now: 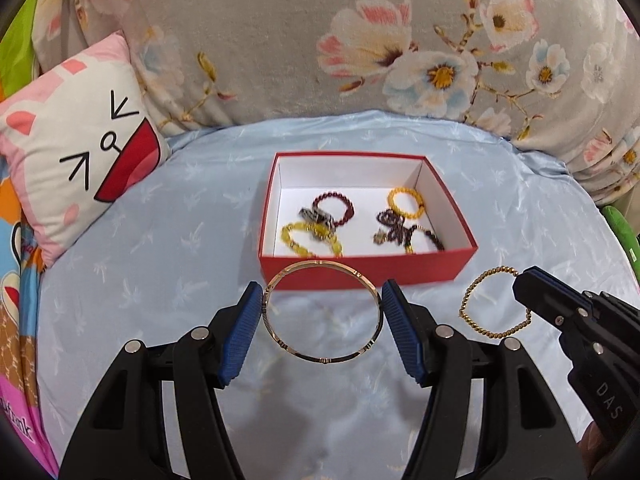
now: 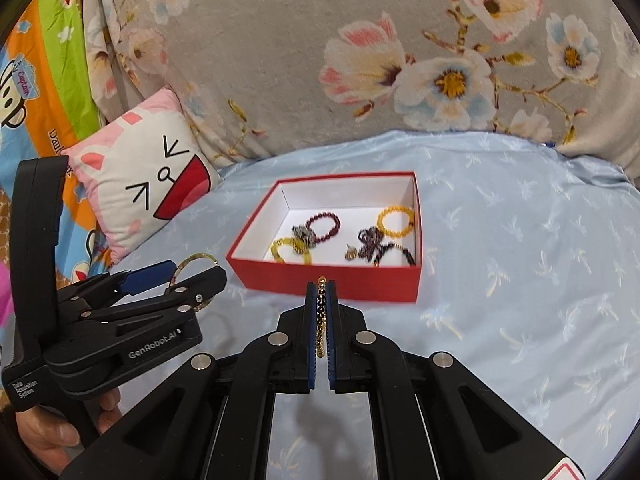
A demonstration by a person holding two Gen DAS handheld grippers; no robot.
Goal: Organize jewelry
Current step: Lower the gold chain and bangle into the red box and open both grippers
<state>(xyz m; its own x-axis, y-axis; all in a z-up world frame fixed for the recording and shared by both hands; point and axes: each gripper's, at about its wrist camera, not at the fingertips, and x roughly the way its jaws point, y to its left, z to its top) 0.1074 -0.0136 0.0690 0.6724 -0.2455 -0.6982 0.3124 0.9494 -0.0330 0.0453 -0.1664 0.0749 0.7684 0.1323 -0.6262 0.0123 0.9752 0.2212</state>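
Observation:
A red box [image 1: 360,270] with a white inside sits on the blue sheet; it also shows in the right wrist view [image 2: 328,280]. It holds several bead bracelets, yellow [image 1: 310,238], dark red [image 1: 334,208] and orange [image 1: 406,200]. My left gripper [image 1: 322,314] is shut on a thin gold bangle [image 1: 280,344], held by its sides above the sheet just before the box. My right gripper [image 2: 321,320] is shut on a gold bead bracelet [image 2: 320,320], which hangs from its tip in the left wrist view [image 1: 468,300], right of the bangle.
A pink cartoon-face cushion [image 1: 76,160] lies left of the box. A grey floral blanket [image 1: 320,40] rises behind it. A colourful printed cloth [image 2: 40,100] lies at the far left. Blue sheet [image 2: 520,260] spreads right of the box.

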